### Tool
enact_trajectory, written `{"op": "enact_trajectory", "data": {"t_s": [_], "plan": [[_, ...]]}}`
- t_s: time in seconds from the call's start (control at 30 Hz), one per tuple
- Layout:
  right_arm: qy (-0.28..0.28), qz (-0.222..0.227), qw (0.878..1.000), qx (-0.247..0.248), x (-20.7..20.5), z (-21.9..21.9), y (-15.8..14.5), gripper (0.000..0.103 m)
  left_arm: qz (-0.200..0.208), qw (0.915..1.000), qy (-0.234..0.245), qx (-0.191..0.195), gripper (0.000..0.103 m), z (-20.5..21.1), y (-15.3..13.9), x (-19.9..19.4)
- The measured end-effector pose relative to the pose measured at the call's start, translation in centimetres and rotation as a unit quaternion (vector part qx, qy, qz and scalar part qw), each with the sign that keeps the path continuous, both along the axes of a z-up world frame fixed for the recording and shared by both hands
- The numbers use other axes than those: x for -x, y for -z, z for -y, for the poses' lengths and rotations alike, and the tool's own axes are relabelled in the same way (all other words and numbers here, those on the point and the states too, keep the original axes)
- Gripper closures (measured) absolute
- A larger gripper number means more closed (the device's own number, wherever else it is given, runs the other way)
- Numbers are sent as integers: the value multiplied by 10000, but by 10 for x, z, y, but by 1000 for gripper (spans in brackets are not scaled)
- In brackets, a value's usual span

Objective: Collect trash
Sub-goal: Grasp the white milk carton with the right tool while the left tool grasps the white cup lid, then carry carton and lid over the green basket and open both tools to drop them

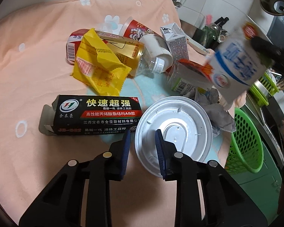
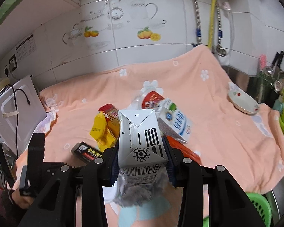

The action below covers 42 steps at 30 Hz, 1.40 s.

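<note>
Currently the right gripper (image 2: 141,162) clamps a white milk carton (image 2: 142,141), lifted clear of the peach cloth (image 2: 217,113). Its hold looks secure. The left gripper (image 1: 142,151) straddles a white plastic lid's (image 1: 179,124) edge, pads apart; closing may skid the thin rim away. The green basket (image 1: 246,141) stands near the lid.

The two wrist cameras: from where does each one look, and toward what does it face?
Left wrist: sits behind the left gripper, angled down at the white lid whose rim lies between its jaws, and the trash beyond; only its own black fingers show.
Right wrist: sits behind the right gripper, clamped on a milk carton, facing the tiled wall; the person's hand shows lower left.
Shared: the peach cloth, yellow wrapper, black glue box and green basket.
</note>
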State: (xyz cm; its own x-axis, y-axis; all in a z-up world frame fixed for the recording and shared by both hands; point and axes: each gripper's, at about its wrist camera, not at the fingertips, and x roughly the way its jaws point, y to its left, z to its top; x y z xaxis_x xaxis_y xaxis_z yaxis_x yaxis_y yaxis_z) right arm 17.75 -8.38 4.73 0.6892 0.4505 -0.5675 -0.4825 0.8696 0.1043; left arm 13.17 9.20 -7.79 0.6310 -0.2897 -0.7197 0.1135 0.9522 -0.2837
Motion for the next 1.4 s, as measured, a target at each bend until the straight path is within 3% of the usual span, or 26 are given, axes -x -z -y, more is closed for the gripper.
{"op": "enact_trajectory", "data": {"t_s": [0.13, 0.53, 0.67, 0.73, 0.77, 0.97, 1.4], "plan": [[181, 53, 9998, 19, 14, 19, 0, 64, -9, 10000, 40, 58, 83, 0, 3, -1], [914, 61, 9955, 234, 51, 80, 18, 64, -138, 9989, -75, 433, 83, -9, 8, -4], [1136, -17, 9931, 279, 62, 99, 26, 64, -102, 9991, -71, 400, 83, -9, 8, -1], [1273, -23, 9913, 326, 69, 108, 31, 64, -48, 9995, -61, 315, 96, -6, 6, 3], [1363, -28, 9900, 353, 73, 113, 33, 64, -31, 9995, -59, 314, 97, -6, 5, 4], [1763, -184, 9831, 463, 87, 140, 51, 64, 285, 9995, -131, 47, 97, 2, -15, 19], [2333, -854, 9669, 579, 98, 183, 109, 63, 932, 9951, 315, 39, 99, 41, -68, 48]]}}
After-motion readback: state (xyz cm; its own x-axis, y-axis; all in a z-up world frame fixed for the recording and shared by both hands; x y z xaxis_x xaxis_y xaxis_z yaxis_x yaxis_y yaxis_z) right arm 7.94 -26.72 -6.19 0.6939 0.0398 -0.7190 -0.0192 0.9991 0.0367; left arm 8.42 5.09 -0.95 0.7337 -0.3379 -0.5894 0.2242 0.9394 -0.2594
